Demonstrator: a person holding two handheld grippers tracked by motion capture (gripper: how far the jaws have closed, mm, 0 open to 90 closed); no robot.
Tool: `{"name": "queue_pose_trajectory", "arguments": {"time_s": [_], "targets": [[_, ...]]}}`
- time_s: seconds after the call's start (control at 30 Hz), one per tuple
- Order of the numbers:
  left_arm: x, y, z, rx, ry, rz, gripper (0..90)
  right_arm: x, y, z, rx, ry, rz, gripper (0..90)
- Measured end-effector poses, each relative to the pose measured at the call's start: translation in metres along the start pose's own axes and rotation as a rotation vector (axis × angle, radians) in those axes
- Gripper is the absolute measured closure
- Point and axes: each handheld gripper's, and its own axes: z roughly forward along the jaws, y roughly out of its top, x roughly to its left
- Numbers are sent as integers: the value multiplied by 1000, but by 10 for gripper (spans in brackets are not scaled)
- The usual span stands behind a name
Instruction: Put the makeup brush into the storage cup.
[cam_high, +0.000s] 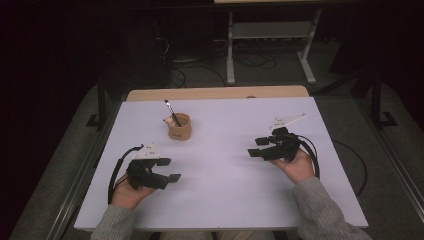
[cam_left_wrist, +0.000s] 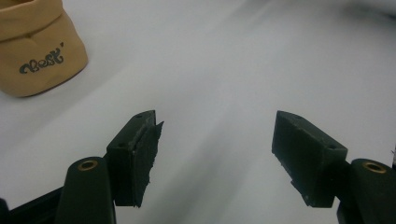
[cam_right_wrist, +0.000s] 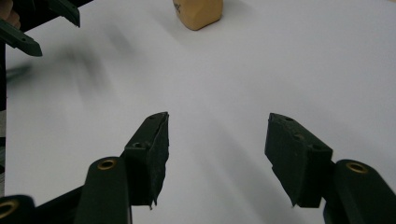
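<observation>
Presently catalogued: a tan cup (cam_high: 179, 127) stood upright at the far left of the white table (cam_high: 225, 200), a tool (cam_high: 171, 113) leaning up-left from it (handle end). Left gripper (cam_high: 169, 170) and right gripper (cam_high: 257, 147) are held spread, nothing between.

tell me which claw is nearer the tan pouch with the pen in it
Left. The left claw sits open just below the tan pouch, near the table's front-left. The right claw is open too, but farther off across the white table, on the pouch's right.
</observation>
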Motion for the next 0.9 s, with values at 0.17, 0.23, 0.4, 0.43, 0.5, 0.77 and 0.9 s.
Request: {"name": "queue_pose_trajectory", "arguments": {"time_s": [0.17, 0.23, 0.4, 0.43, 0.5, 0.77, 0.9], "targets": [[0, -1, 0, 1, -1, -1, 307, 1, -5, -4, -5, -1, 5, 384], [-1, -1, 1, -9, -5, -15, 306, 2, -8, -6, -5, -2, 10, 383], [-1, -2, 2, -10, -8, -23, 298, 3, -17, -12, 5, -5, 14, 379], [-1, -2, 2, -11, -5, -17, 296, 4, -18, -14, -2, -6, 17, 379], [-1, -3, 2, -8, -2, -17, 289, 4, -21, -16, -10, -8, 22, 378], [2, -4, -1, -14, 20, -27, 250, 7, -31, -29, -11, -34, 9, 370], [3, -4, -2, -12, 27, -25, 236, 8, -36, -36, -15, -48, 3, 366]]}}
